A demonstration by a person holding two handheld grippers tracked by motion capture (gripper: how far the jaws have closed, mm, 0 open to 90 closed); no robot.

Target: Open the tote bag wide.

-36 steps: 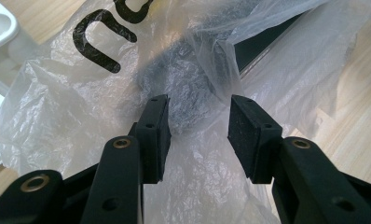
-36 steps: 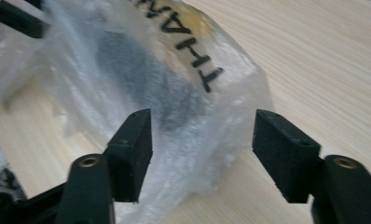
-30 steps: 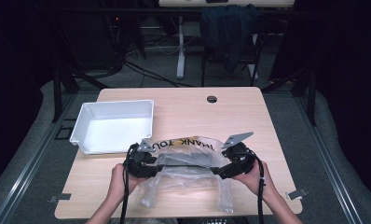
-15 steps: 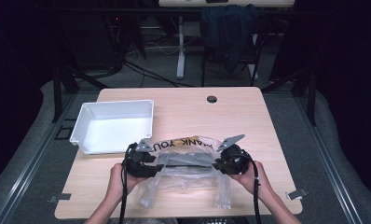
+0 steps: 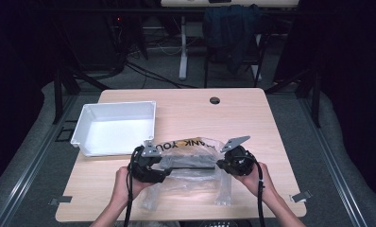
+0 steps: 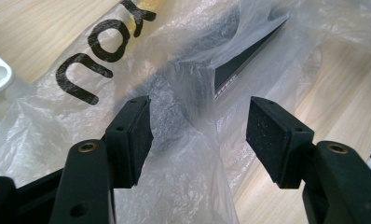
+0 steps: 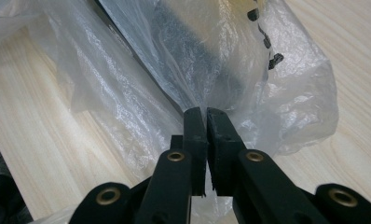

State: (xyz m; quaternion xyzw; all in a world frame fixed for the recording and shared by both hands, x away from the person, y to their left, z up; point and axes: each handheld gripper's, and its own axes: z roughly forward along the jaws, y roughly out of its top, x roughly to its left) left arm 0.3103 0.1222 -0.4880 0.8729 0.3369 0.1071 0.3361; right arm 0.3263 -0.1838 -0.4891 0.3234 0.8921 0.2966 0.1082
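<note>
Holding: the right gripper (image 7: 207, 112) is pinched tight on a fold of the plastic bag (image 5: 191, 172), with thin film caught between its two black jaws.
Waiting: the left gripper (image 6: 197, 135) has its jaws wide apart, with a ridge of the bag standing up in the gap and nothing squeezed yet.
Where the bag is: it lies on the wooden table (image 5: 252, 118), near the front edge, between the two grippers, with the white tray (image 5: 115, 127) just behind it on the left.
What could go wrong: the film looks thin and slippery, so I think it could slide out of the closed jaws if the hand pulls hard.
Another worry: the bag could tear at the pinch, because only a small fold is held.
Third worry: the left jaws might close on both layers at once, and then the mouth would stay shut.
How the bag looks: clear, crinkly and shiny, with big black letters (image 6: 99, 51) printed on it.
Inside: a flat dark thing (image 6: 249, 51) with a straight edge shows through the film.
</note>
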